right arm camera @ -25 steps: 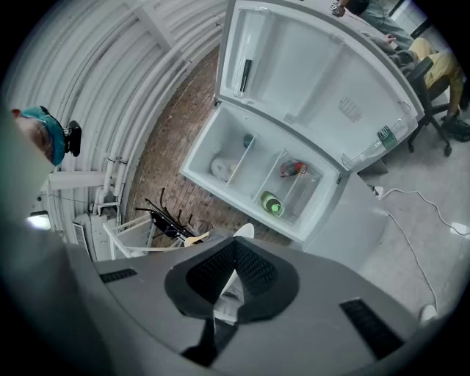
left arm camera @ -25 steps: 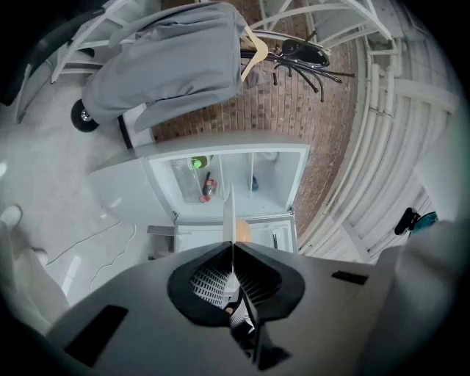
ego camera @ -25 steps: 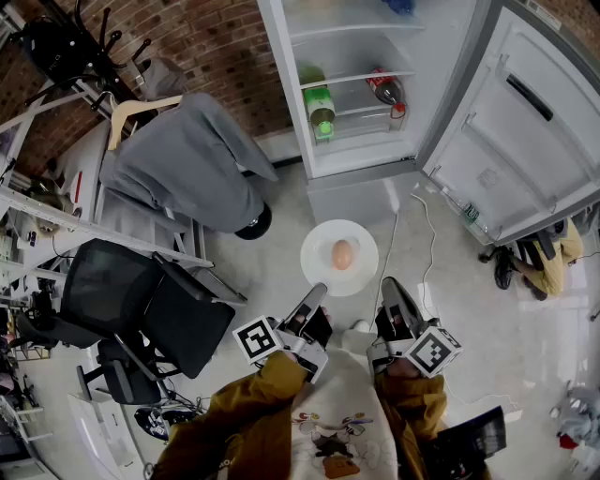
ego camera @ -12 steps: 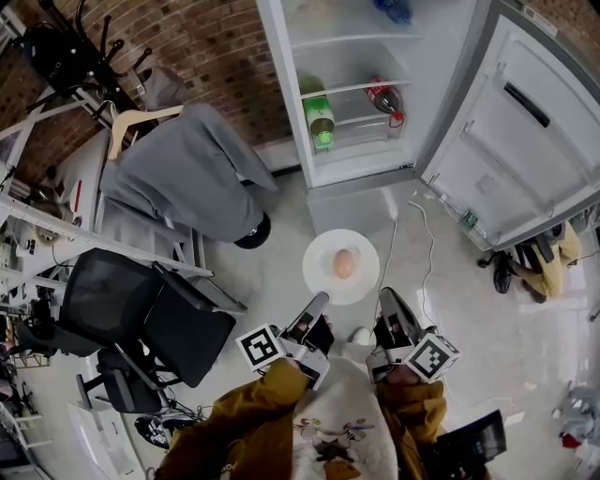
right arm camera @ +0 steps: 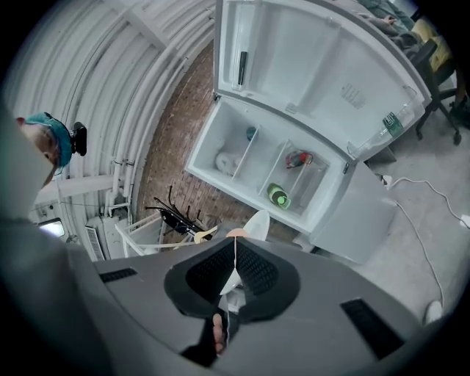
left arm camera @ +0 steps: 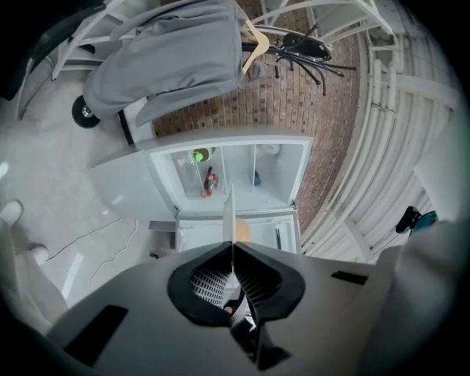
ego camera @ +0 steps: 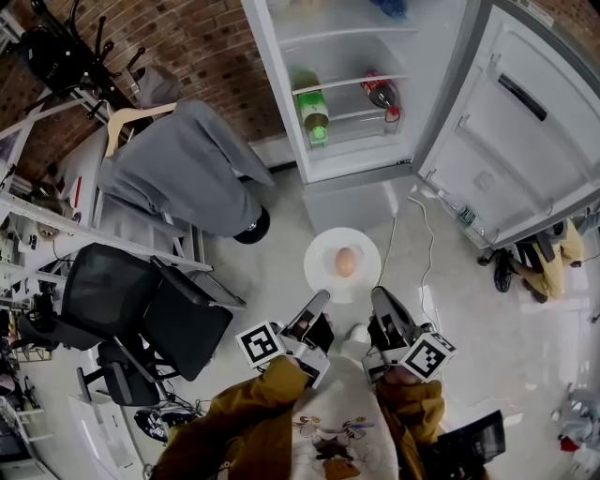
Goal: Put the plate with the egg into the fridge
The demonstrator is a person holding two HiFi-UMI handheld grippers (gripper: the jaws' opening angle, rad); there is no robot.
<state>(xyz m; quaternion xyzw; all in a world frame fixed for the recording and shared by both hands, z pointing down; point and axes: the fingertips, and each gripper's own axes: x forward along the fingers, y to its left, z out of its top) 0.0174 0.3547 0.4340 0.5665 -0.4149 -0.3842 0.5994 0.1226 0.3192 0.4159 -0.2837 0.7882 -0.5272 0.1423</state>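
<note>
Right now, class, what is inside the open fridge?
A green bottle and a red-capped bottle are on the shelves of the fridge, with something blue higher up. Its lower section is closed, so whatever is in there cannot be seen.

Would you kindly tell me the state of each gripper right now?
Left gripper: closed on the plate's rim.
Right gripper: closed on the plate's rim too.

Mustard sleeves (ego camera: pixel 246 417), white printed garment (ego camera: pixel 330 412)

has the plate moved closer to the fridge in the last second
No: in the head view the plate still hangs just short of the fridge's lower front.
</note>
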